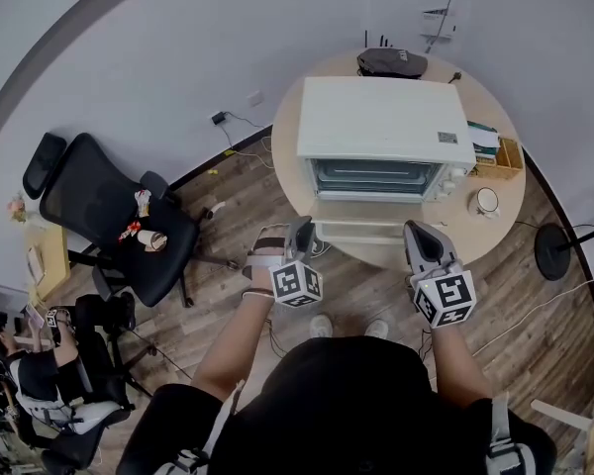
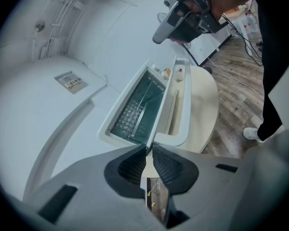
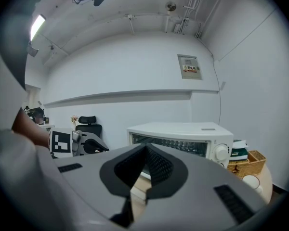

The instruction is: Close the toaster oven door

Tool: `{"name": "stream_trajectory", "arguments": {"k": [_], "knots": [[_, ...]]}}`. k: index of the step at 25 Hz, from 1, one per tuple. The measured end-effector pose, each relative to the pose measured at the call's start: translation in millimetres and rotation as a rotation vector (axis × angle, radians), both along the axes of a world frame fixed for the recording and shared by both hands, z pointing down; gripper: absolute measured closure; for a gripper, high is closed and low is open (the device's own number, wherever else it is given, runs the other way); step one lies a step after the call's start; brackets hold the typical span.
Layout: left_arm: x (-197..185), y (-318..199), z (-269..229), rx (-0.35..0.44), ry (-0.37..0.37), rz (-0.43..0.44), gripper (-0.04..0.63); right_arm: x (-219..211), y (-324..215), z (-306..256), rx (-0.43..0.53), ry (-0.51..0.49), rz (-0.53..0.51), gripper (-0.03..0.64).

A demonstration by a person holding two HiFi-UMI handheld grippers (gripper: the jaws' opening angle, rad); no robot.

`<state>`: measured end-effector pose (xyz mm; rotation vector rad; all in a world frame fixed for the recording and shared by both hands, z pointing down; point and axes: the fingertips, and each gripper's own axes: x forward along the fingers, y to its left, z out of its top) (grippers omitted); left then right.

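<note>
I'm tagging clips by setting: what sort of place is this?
Probably an office or lab room rather than a home kitchen: the toaster oven sits on a round table by bare white walls, a black office chair stands on the wood floor, and exposed pipes run along the ceiling.

Even, soft indoor light; fisheye-warped, dark-vignetted edges.

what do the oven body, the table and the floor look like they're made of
Oven body: probably painted sheet metal. It is smooth matte white with crisp folded edges.
Table: a pale wood-look top, possibly laminate. The colour is even and there is little grain.
Floor: brown wood or wood-look planks, with visible seams and grain streaks.
</note>
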<state>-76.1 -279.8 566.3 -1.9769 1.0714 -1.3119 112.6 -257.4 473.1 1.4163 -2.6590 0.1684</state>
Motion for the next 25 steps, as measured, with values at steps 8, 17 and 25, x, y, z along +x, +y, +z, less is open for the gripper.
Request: {"name": "stream_trajectory", "arguments": {"k": [8,17,25], "knots": [[1,-34,-18,0.040,-0.026,-0.001,0.551,0,1,4,-0.002,0.008,-0.009,0.620],[1,-55,-27,0.011,-0.002,-0.008,0.551,4,-1,1,0.001,-0.002,0.002,0.620],[0,-80,-34,0.005,-0.026,0.011,0.543,3,4,3,-0.001,0.026,-0.019,0.620]]}}
